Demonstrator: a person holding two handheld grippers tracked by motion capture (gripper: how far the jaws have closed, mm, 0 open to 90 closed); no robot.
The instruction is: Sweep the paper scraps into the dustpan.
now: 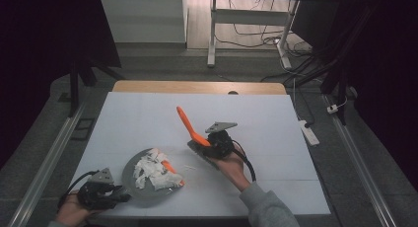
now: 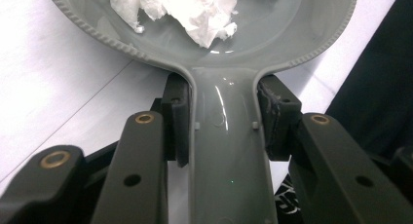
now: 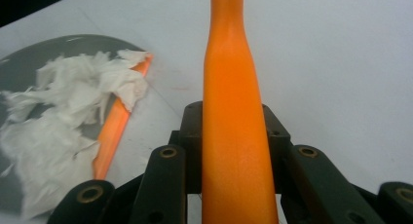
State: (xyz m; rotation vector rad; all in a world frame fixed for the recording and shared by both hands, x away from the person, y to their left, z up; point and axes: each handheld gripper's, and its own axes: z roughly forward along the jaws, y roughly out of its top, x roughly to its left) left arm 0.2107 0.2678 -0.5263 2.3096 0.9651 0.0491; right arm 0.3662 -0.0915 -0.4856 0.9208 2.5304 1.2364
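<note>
Grey pan (image 1: 129,180): one, shallow, with a beaded rim and a flat handle; sits on the tabletop near the front left corner, handle towards the left gripper.
Torn white paper (image 1: 154,169): one loose heap of shreds, piled inside the pan and spilling over its right rim; a few small scraps lie on the tabletop just beside it.
Orange tool (image 1: 190,128): one long tapered orange handle, tilted up and away from the person, well apart from the pan.
Second orange piece (image 3: 116,129): one flat orange strip, at the pan's right rim, partly under the paper; what it belongs to cannot be told.
Left gripper (image 1: 118,194): one, held in the left hand (image 1: 74,212) at the front left edge; its jaws are clamped on the pan handle (image 2: 229,151), one pad on each side of it, just behind where the handle meets the bowl.
Right gripper (image 1: 209,142): one, held in the right hand (image 1: 231,165) near the tabletop's middle; its jaws are closed on the orange tool, which runs up between them.
Tabletop (image 1: 256,118): one, covered in white, with a wooden strip at the far edge.
Writing: a little white print shows at the bottom of the left gripper view, too small to read.
</note>
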